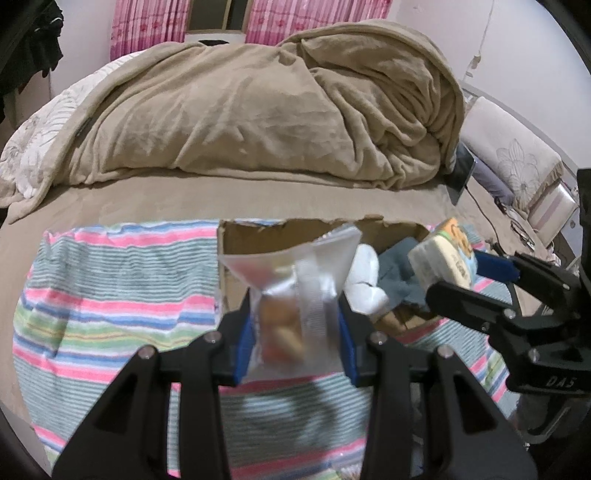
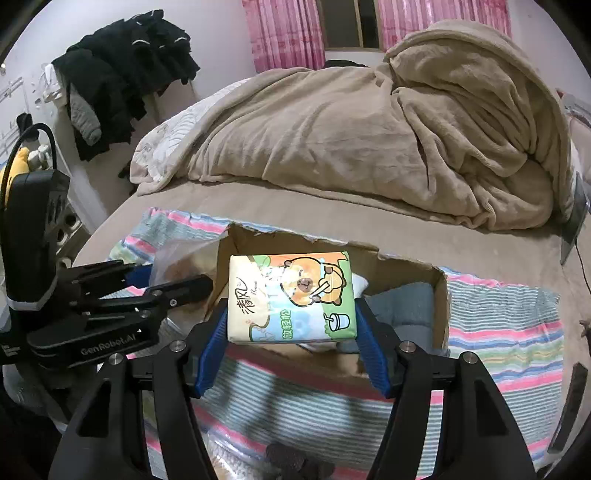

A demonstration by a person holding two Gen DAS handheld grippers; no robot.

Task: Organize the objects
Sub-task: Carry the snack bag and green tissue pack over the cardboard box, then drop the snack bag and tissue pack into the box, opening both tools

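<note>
A striped towel (image 2: 491, 332) is spread along the bed's (image 1: 184, 203) near edge, a torn cardboard box (image 2: 441, 306) set on it. A clear snack bag (image 1: 295, 291) is clenched in the left tool (image 1: 297, 332) over the box; a tissue pack (image 2: 291, 297) is gripped by the right tool (image 2: 291, 332) above it. A beige blanket (image 1: 258, 110) is heaped behind, pink curtains (image 2: 288, 33) beyond.

A home bedroom: bed (image 1: 147, 199) with rumpled blanket (image 1: 258, 110), pink curtains (image 2: 288, 33).
</note>
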